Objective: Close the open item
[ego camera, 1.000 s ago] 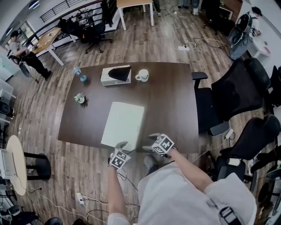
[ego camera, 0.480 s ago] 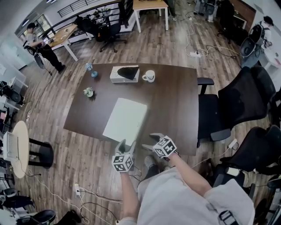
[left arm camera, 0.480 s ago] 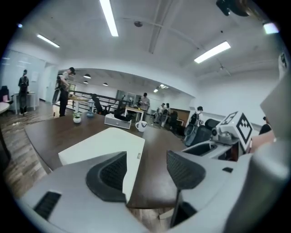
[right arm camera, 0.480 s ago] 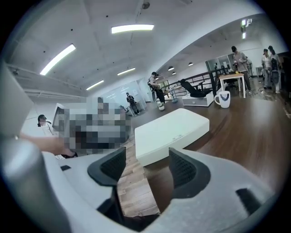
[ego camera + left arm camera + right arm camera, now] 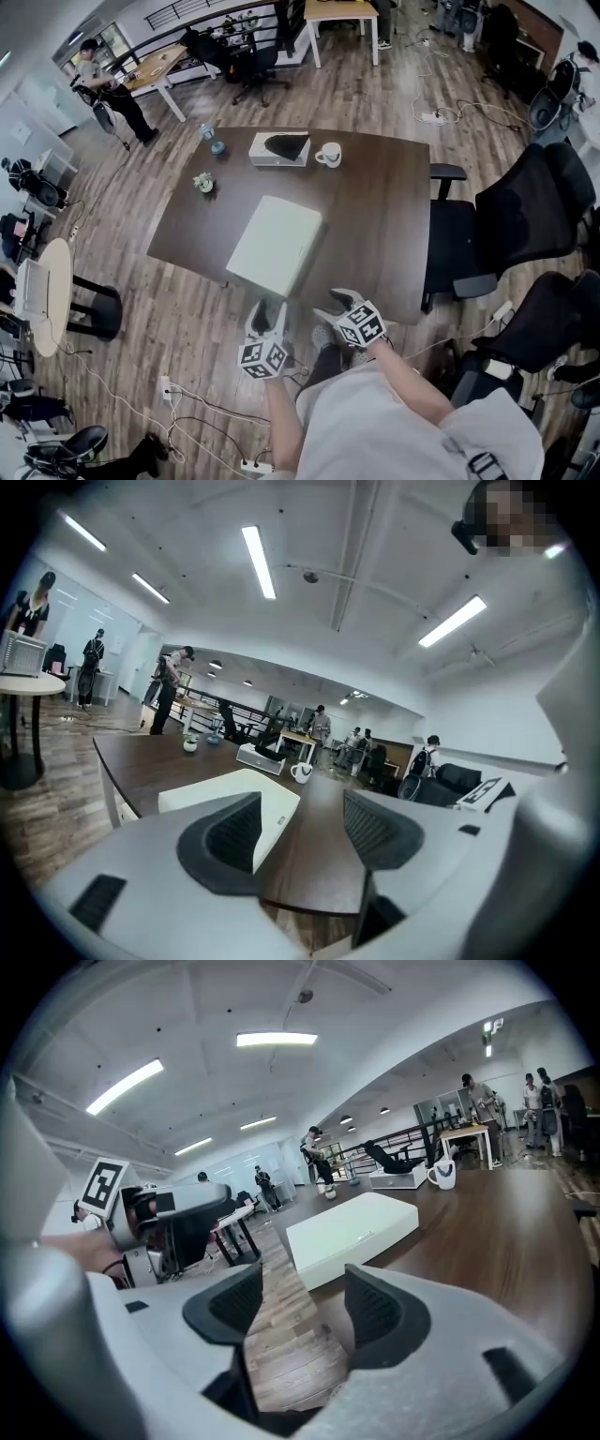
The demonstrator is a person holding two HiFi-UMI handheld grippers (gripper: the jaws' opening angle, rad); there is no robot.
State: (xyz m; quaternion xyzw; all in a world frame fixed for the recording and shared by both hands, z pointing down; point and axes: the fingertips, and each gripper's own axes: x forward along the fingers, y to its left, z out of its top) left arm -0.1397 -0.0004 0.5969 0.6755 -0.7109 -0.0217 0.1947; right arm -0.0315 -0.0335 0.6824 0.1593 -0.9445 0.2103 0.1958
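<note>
A flat white box [image 5: 277,244] lies on the dark wooden table [image 5: 375,225], near its front edge, with its lid down flat. Both grippers hang off the table over the floor, short of the box and touching nothing. My left gripper [image 5: 268,314] is open and empty; in the left gripper view its jaws [image 5: 302,827] frame the box [image 5: 230,799] and the table edge. My right gripper [image 5: 335,306] is open too, its jaws closing with nothing between them. In the right gripper view the right gripper [image 5: 302,1312] points past the box [image 5: 352,1227], with the left gripper [image 5: 155,1218] to its left.
At the table's far side stand a tissue box [image 5: 279,148], a white mug [image 5: 328,155], a small plant [image 5: 203,182] and a blue bottle [image 5: 214,141]. Black office chairs [image 5: 506,216] crowd the right side. Cables run across the wooden floor [image 5: 187,309].
Both grippers have drawn back from the table's front edge toward the person and now hang over the floor. The box has not moved.
</note>
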